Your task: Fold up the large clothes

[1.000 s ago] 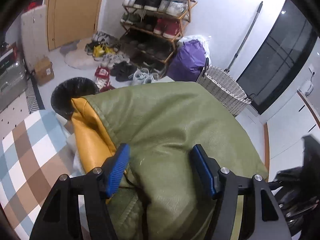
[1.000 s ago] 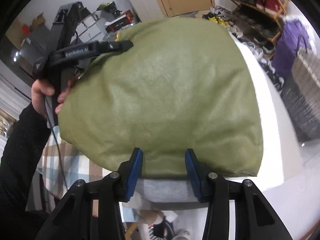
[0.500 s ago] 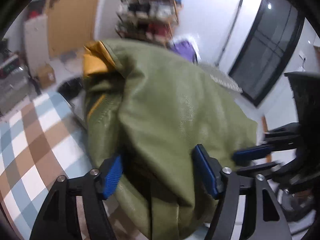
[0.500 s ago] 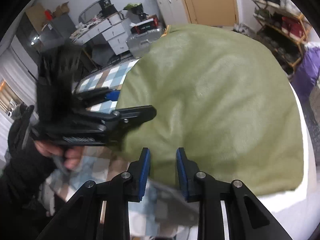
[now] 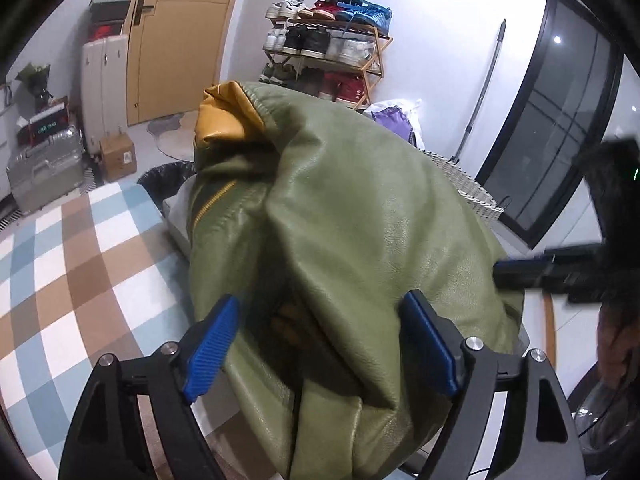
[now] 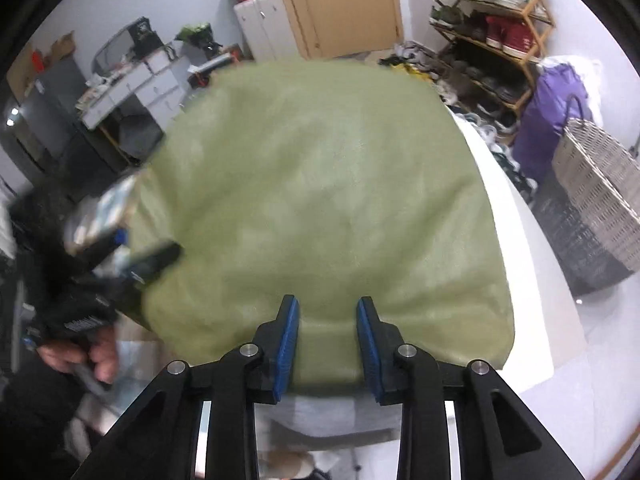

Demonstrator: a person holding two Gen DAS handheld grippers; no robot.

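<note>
An olive green leather jacket (image 5: 360,208) with mustard yellow lining (image 5: 224,116) lies bundled on the surface. My left gripper (image 5: 320,344) is at its near end; the jaws are opening wide, and a thick fold of the jacket lies between the pads without being pinched. In the right wrist view the jacket (image 6: 320,184) is a smooth green mound. My right gripper (image 6: 327,340) is at its near hem, jaws opening a little, with the hem lying in the gap. The left gripper (image 6: 132,260) shows blurred at the jacket's left edge, and the right gripper (image 5: 540,272) at its right edge.
A blue, brown and white checked cloth (image 5: 80,264) covers the surface on the left, and a white edge (image 6: 520,280) runs on the right. Beyond stand a wicker basket (image 6: 600,192), a purple bag (image 6: 556,112), a shoe rack (image 5: 328,52), a black bin (image 5: 164,176) and a suitcase (image 5: 40,168).
My left gripper swung across with the jacket and its jaws widened off the fold. The jacket now lies more bunched. The right gripper's jaws narrowed, then widened slightly at the hem.
</note>
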